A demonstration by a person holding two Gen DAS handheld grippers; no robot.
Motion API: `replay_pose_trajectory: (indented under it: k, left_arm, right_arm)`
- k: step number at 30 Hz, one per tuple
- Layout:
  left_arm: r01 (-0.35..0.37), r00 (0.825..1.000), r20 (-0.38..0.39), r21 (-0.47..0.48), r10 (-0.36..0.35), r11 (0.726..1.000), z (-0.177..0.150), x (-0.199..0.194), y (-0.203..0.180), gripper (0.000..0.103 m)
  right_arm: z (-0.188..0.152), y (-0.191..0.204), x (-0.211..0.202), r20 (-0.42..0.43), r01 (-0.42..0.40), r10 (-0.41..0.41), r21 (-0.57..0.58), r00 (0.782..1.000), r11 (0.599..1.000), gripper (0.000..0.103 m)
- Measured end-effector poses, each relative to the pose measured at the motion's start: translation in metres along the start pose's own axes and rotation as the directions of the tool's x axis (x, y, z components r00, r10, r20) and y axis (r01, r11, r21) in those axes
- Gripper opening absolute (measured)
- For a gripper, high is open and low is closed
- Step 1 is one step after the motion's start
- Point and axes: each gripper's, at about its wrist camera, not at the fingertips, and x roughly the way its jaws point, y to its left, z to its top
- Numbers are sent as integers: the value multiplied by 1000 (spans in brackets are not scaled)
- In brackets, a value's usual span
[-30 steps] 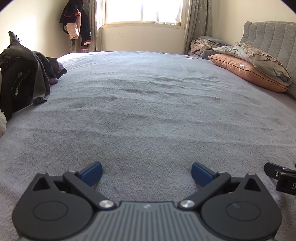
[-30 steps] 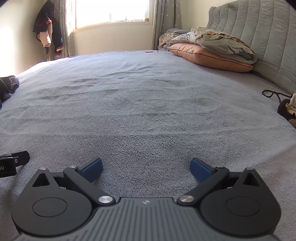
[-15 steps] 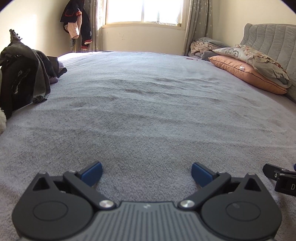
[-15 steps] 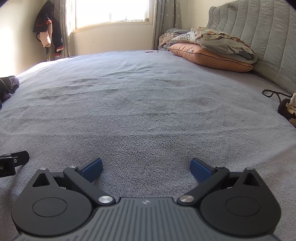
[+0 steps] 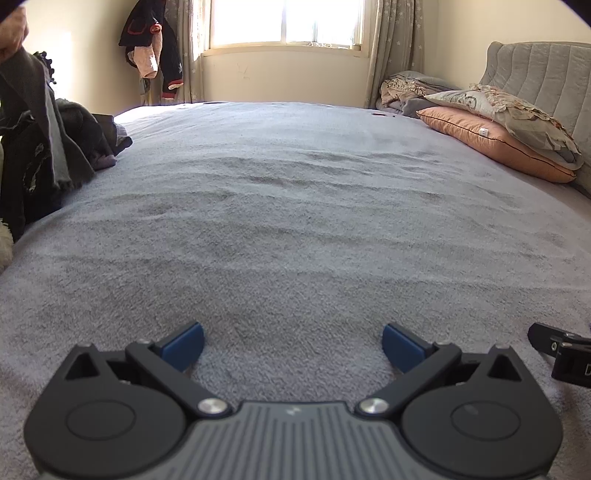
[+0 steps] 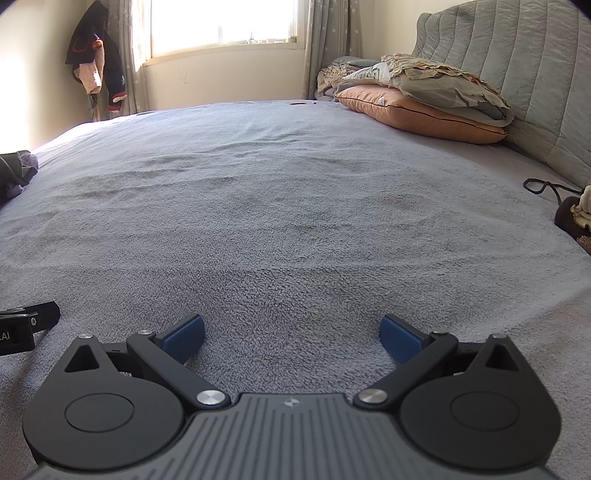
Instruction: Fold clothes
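Observation:
A heap of dark clothes (image 5: 48,155) lies at the left edge of the grey bed (image 5: 295,206); only its end (image 6: 14,173) shows in the right wrist view. A hand (image 5: 13,35) at the top left lifts a grey garment from the heap. My left gripper (image 5: 293,345) rests low on the blanket, open, nothing between its blue pads. My right gripper (image 6: 291,338) is also open and empty on the bed (image 6: 295,206). Each gripper's side shows in the other's view: the right gripper (image 5: 561,350) and the left gripper (image 6: 26,328).
Stacked pillows (image 5: 498,133) and a padded headboard (image 6: 517,70) line the right side. Jackets (image 5: 155,51) hang by the window at the far wall. A dark cord (image 6: 543,186) and a small soft item (image 6: 576,218) lie at the bed's right edge.
The left view has shifted slightly right, and a hand has come into its top left corner, raising the grey garment. The right gripper has barely moved.

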Motion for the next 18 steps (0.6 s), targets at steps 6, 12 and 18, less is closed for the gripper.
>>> replay_pose_trajectory:
  k: [6, 12, 18]
  left_arm:
    - [3, 1000, 0, -4, -3, 1000, 0, 0, 1, 103]
    - [4, 1000, 0, -5, -4, 1000, 0, 0, 1, 103]
    - [4, 1000, -1, -5, -4, 1000, 0, 0, 1, 103]
  right_arm:
    - [0, 0, 0, 0, 0, 0, 0, 1000, 1000, 103]
    - [0, 0, 0, 0, 0, 0, 0, 1000, 1000, 103]
    - [0, 0, 0, 0, 0, 0, -1, 1000, 1000, 103]
